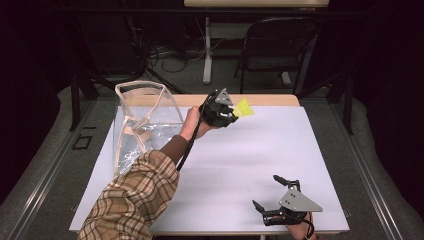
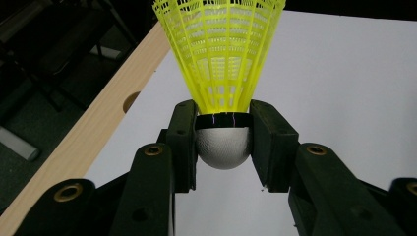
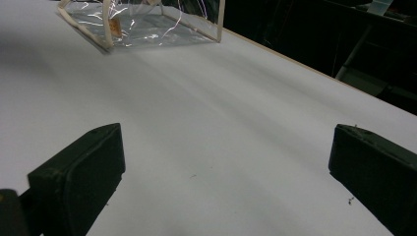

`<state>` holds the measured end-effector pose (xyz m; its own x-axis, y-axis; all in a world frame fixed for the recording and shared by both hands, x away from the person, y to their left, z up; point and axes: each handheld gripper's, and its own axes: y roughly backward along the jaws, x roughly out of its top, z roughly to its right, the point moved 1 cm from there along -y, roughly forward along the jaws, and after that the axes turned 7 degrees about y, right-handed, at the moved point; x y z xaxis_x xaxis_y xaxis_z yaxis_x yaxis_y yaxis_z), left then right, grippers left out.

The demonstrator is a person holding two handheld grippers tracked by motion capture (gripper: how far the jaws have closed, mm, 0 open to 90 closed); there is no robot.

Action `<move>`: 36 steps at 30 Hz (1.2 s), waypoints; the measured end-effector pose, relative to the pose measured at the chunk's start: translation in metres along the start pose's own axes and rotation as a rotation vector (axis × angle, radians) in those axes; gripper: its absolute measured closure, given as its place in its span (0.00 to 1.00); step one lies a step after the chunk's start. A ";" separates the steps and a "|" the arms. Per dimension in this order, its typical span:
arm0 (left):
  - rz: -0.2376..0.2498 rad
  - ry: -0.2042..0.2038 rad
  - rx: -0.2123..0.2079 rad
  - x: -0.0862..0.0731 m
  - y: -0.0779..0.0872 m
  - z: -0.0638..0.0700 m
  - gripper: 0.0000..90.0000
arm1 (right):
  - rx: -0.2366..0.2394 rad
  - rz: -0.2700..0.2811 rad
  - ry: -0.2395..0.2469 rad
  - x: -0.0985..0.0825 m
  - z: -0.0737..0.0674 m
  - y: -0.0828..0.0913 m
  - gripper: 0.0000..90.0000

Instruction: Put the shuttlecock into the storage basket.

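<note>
The left gripper point(image 2: 222, 142) clamps the white rounded cork of a yellow plastic-skirted shuttlecock point(image 2: 220, 59), apparently raised above the white table point(image 1: 240, 155), just right of the clear plastic tote bag with beige trim point(image 1: 145, 120). The right gripper point(image 1: 276, 192), jaws spread and empty, sits well apart from the bag at the table's near edge.

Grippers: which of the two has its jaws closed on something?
The left gripper, up near the far table edge: its jaws clamp the white cork of a yellow shuttlecock. The right gripper sits at the near edge, jaws wide apart, holding nothing.
</note>
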<state>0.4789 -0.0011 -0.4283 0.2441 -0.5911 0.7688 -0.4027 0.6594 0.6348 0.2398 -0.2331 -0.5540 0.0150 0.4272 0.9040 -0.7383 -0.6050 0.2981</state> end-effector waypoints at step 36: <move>0.034 -0.022 0.020 0.028 0.015 -0.006 0.72 | -0.007 0.007 0.003 0.000 0.000 0.002 0.00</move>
<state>0.4849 -0.0051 -0.3967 0.2110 -0.5784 0.7880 -0.4285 0.6698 0.6064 0.2384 -0.2337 -0.5532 0.0078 0.4251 0.9051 -0.7435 -0.6029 0.2895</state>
